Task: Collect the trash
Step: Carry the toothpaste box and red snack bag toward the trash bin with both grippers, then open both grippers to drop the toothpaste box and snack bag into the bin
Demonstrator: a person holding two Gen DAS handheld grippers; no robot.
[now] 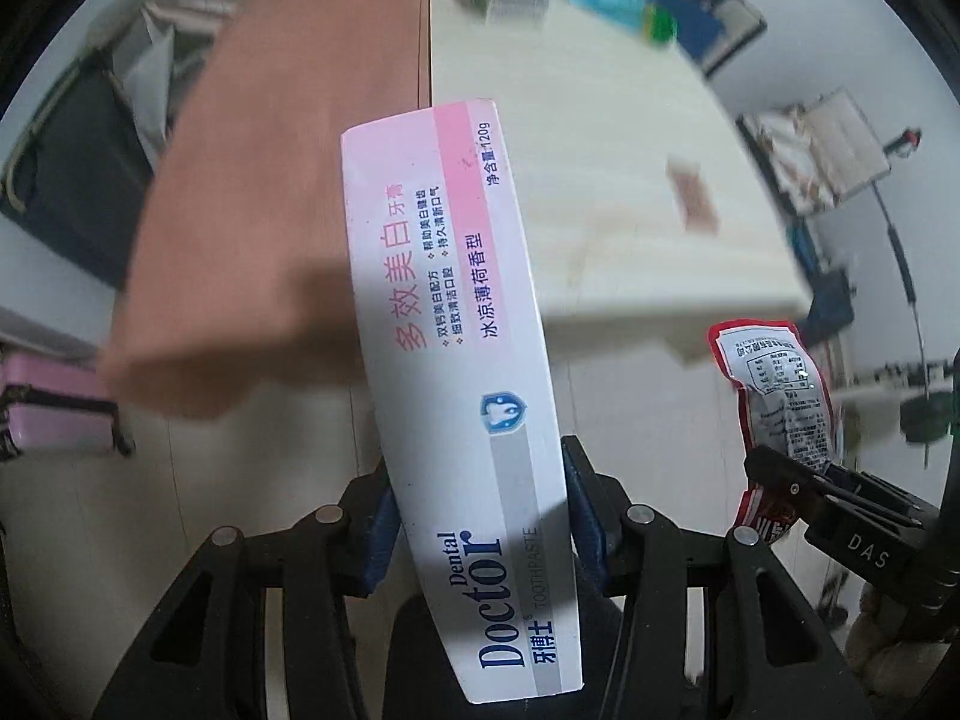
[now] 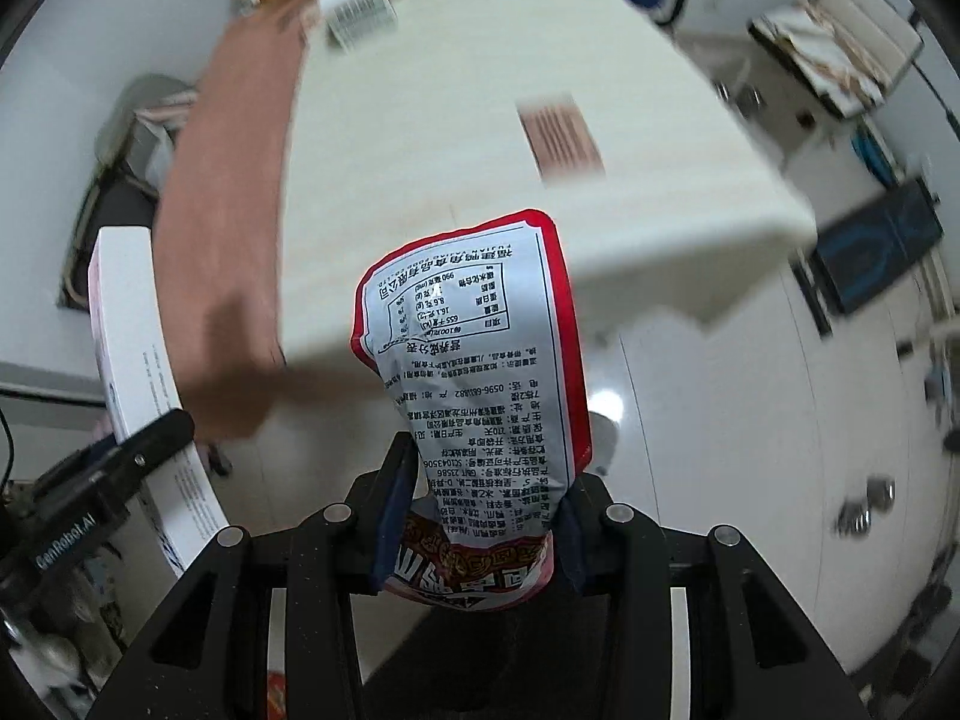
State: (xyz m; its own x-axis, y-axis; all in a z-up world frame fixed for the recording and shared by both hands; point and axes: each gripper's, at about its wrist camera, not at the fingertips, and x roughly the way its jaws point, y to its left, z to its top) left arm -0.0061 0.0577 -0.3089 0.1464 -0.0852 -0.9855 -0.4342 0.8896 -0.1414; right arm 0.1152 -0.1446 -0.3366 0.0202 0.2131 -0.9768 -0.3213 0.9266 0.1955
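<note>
My left gripper (image 1: 477, 501) is shut on a white and pink toothpaste box (image 1: 444, 330), held upright off the table's near edge. My right gripper (image 2: 480, 507) is shut on a red and silver snack packet (image 2: 474, 354), also held up in the air. The snack packet (image 1: 774, 402) and right gripper show at the right of the left wrist view. The toothpaste box (image 2: 129, 372) and left gripper show at the left of the right wrist view.
A pale wooden table (image 2: 432, 150) with an orange-brown strip (image 2: 234, 180) lies ahead. On it are a brown wrapper (image 2: 561, 138), a white barcode box (image 2: 357, 9) and a teal bottle (image 1: 624, 6). The white floor (image 2: 720, 420) is below.
</note>
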